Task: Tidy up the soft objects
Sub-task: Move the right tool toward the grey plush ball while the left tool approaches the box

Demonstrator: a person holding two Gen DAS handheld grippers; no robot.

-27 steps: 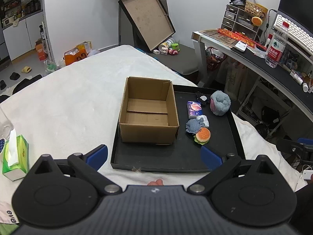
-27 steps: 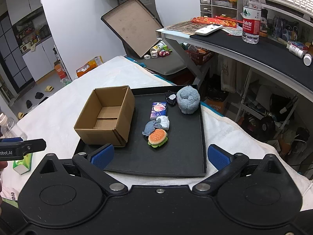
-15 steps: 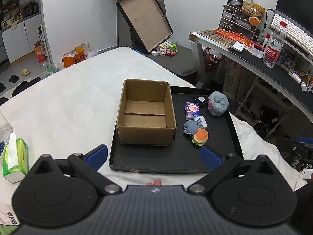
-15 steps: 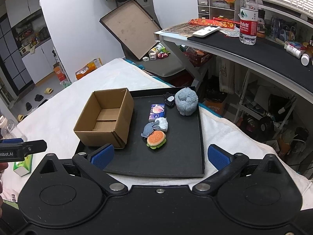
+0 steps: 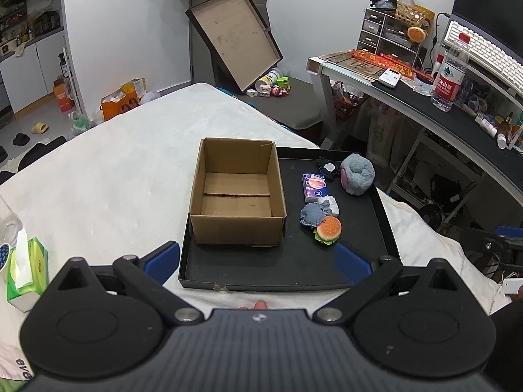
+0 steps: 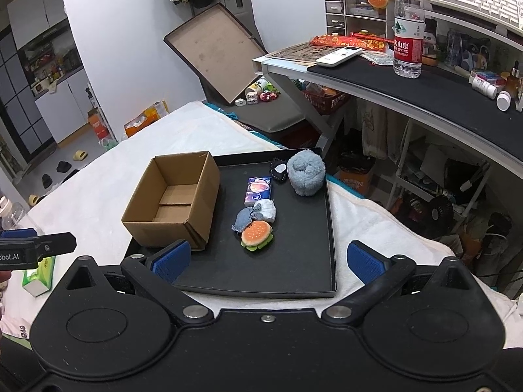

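An empty open cardboard box stands on the left half of a black tray. To its right lie a burger plush, a blue-grey plush, a small white-blue plush, a purple tissue pack, a small black item and a round grey plush. My left gripper and my right gripper both hover open and empty near the tray's front edge.
The tray rests on a white-covered table. A green tissue box sits at the front left. A desk with a water bottle stands at the right. A large box lid leans on the far wall.
Both views have pulled back and tilted slightly; the tray and box sit a little lower and farther. Nothing on the tray has moved.
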